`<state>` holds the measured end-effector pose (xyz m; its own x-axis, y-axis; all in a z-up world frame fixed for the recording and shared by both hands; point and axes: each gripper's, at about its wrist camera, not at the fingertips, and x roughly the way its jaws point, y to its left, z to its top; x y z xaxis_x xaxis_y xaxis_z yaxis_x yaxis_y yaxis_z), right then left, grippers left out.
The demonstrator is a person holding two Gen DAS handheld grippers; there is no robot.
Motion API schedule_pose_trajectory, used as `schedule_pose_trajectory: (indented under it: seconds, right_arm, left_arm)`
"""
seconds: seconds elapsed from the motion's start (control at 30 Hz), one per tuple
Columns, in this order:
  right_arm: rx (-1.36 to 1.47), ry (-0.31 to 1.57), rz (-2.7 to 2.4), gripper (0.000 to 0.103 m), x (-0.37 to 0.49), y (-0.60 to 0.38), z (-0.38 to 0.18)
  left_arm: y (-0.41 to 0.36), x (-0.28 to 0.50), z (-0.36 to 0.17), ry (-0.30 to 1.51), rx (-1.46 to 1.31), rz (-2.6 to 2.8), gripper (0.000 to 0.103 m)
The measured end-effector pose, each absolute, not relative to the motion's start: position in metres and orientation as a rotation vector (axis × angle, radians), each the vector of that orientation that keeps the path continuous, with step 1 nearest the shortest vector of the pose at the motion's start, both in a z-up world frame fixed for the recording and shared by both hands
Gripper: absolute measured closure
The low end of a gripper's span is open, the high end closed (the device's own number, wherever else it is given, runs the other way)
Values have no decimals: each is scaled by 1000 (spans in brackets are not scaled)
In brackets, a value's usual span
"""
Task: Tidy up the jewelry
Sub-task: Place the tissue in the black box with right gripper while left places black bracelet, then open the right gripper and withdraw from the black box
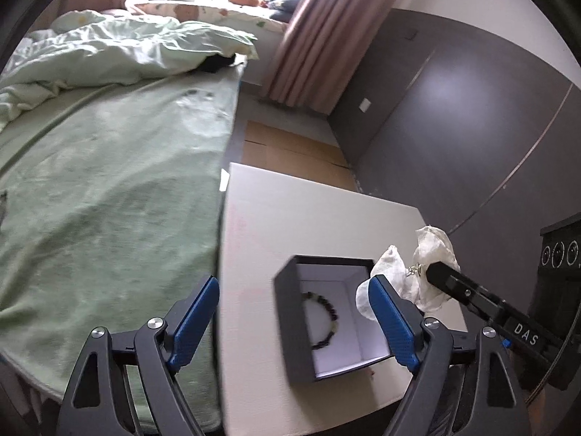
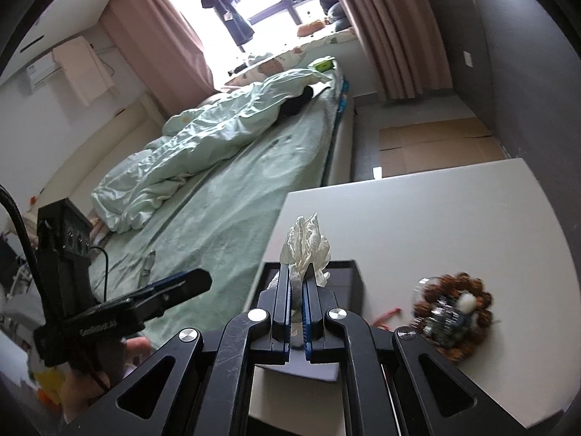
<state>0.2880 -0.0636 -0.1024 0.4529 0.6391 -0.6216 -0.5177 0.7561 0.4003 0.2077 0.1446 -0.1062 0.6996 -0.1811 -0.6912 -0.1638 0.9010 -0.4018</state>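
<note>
A dark open jewelry box [image 1: 290, 327] with a white lining stands on the white table [image 1: 290, 218]. A dark beaded bracelet [image 1: 326, 312] lies inside it. My left gripper [image 1: 294, 323] is open, its blue fingers on either side of the box. My right gripper [image 2: 298, 279] is shut on a crumpled white tissue [image 2: 307, 243] and holds it above the box [image 2: 348, 276]. In the left wrist view the tissue [image 1: 432, 254] hangs at the box's right edge, with a small silver piece [image 1: 414, 270] by the right gripper's tip. A pile of brown beaded jewelry [image 2: 454, 312] lies on the table to the right.
A bed with a green sheet [image 1: 109, 200] and a rumpled duvet [image 1: 109, 51] runs along the table's left edge. Cardboard [image 1: 290, 149] lies on the floor beyond the table. A dark wall [image 1: 454, 127] is on the right. A small red scrap [image 2: 386, 314] lies beside the beads.
</note>
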Motion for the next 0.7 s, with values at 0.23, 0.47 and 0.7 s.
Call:
schedule_pose_trajectory:
  seconds: [0.23,0.47,0.7]
  right_arm:
    - [171,877,774,74,294,-45,-111]
    - [263,867,706,36,299,-94,-112]
    - [284,876,649,36,291,-129,-116]
  left_arm:
    - [159,198,-99,788,-471,8,18]
    - [147,196,-94,774,-460,-35,17]
    - [116,201,-92,782,-441,-97,17]
